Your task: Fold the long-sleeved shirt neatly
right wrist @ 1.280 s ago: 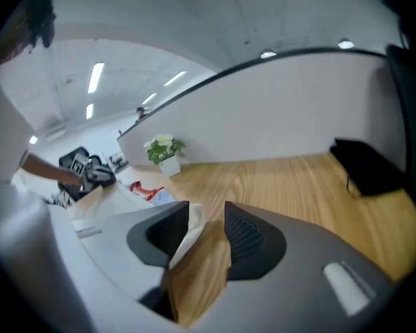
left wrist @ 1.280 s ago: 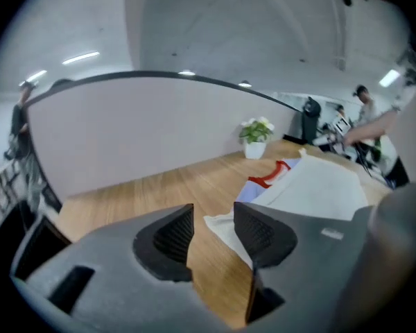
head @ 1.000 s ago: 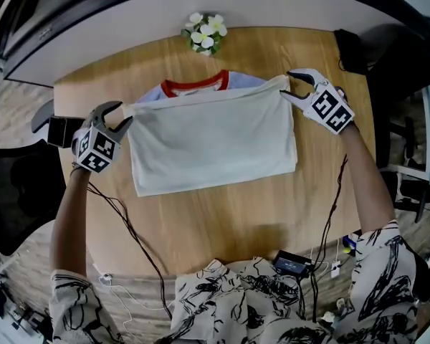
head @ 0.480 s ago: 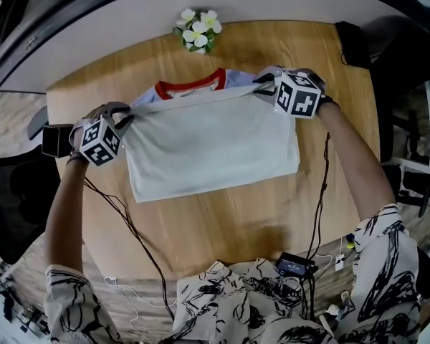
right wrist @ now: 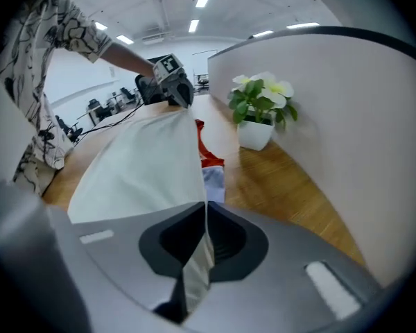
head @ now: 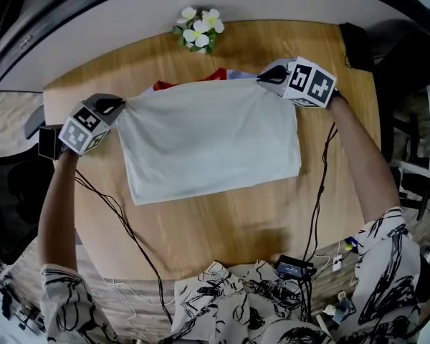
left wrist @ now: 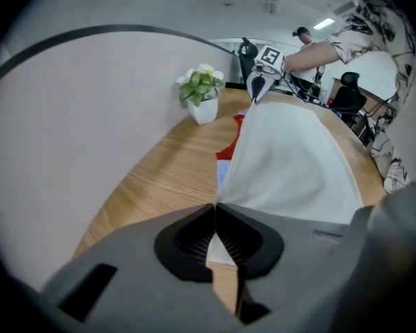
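The white long-sleeved shirt with a red collar (head: 208,138) lies flat in the middle of the round wooden table (head: 222,221). The left gripper (head: 119,104) and right gripper (head: 267,76) have just squeezed shut, each pinching a far corner of it. I think both corners should move together and stay level so the edges match; the sleeves are hidden, and most of the collar too.
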A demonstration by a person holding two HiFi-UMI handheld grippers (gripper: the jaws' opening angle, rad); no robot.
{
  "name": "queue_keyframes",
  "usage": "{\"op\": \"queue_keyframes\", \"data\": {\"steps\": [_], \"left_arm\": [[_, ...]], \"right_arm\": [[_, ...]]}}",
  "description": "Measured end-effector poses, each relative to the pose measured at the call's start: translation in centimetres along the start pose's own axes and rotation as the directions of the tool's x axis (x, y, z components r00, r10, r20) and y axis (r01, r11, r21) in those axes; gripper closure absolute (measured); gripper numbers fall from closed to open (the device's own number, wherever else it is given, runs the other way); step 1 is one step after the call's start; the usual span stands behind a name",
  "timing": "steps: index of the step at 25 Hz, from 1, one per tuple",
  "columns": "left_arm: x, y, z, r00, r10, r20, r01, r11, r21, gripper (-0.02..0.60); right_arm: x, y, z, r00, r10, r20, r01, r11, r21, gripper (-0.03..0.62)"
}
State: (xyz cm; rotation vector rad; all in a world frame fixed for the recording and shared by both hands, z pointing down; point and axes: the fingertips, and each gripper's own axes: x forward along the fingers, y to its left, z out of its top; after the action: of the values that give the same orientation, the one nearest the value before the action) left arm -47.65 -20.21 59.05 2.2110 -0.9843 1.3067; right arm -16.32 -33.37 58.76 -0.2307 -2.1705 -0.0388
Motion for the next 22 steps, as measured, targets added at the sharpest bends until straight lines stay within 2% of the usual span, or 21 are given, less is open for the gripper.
{"op": "queue_keyframes", "data": {"steps": [3,6,8,10,12,14,15,16,17,18,19,20,21,22], "left_arm": [[1.5,0.1,-0.9,0.999,-0.005,-0.047,0.0,0.996,-0.091,0.566],[2.3,0.4,-1.4,0.998,0.008,-0.063,-0.019,0.985,-0.173,0.562],[2.3,1.1,-1.5,0.998,0.021,-0.05,-0.033,0.968,-0.25,0.535],[2.2,2.1,-1.8,0.999,0.041,-0.035,-0.051,0.941,-0.333,0.479],[1.9,3.0,-2.3,0.997,0.072,-0.022,-0.074,0.906,-0.417,0.463],[1.3,4.1,-2.8,0.993,0.116,0.005,-0.098,0.856,-0.508,0.463],[1.0,4.5,-2.9,0.99,0.137,0.038,-0.091,0.813,-0.575,0.466],[0.5,4.8,-2.8,0.983,0.161,0.092,-0.062,0.754,-0.654,0.478],[-0.1,5.1,-2.5,0.968,0.195,0.157,-0.02,0.688,-0.726,0.488],[-1.0,5.4,-2.0,0.945,0.24,0.222,0.02,0.635,-0.773,0.488],[-2.0,5.5,-1.6,0.915,0.293,0.278,0.046,0.608,-0.792,0.485],[-3.3,5.3,-1.1,0.881,0.344,0.324,0.054,0.607,-0.793,0.486],[-4.6,5.0,-0.6,0.847,0.388,0.363,0.048,0.624,-0.78,0.486],[-6.0,4.4,0.0,0.813,0.423,0.4,0.033,0.653,-0.757,0.49]], "right_arm": [[0.3,-1.4,-0.4,0.999,-0.049,0.016,0.046,0.991,0.125,0.572],[1.0,-1.5,-0.9,0.995,-0.097,-0.023,0.099,0.988,0.118,0.571],[1.3,-2.1,-1.4,0.988,-0.147,-0.046,0.152,0.979,0.139,0.554],[1.3,-3.0,-2.1,0.981,-0.186,-0.053,0.193,0.959,0.209,0.532],[1.1,-3.6,-2.7,0.975,-0.217,-0.047,0.222,0.937,0.271,0.5],[0.6,-4.3,-3.0,0.964,-0.262,-0.038,0.26,0.911,0.321,0.475],[0.2,-4.8,-3.3,0.955,-0.294,-0.032,0.286,0.89,0.356,0.474],[-0.4,-5.5,-3.7,0.943,-0.333,-0.023,0.313,0.858,0.407,0.508],[-1.2,-6.2,-4.1,0.927,-0.374,-0.007,0.333,0.816,0.472,0.518],[-2.2,-6.9,-4.5,0.909,-0.417,0.018,0.341,0.767,0.544,0.513],[-3.3,-7.5,-4.7,0.888,-0.457,0.05,0.336,0.719,0.608,0.496],[-4.4,-7.7,-4.7,0.865,-0.495,0.086,0.326,0.684,0.653,0.486],[-5.7,-7.6,-4.4,0.839,-0.53,0.124,0.321,0.665,0.674,0.477],[-7.0,-7.2,-3.9,0.812,-0.562,0.159,0.325,0.662,0.676,0.459]]}}
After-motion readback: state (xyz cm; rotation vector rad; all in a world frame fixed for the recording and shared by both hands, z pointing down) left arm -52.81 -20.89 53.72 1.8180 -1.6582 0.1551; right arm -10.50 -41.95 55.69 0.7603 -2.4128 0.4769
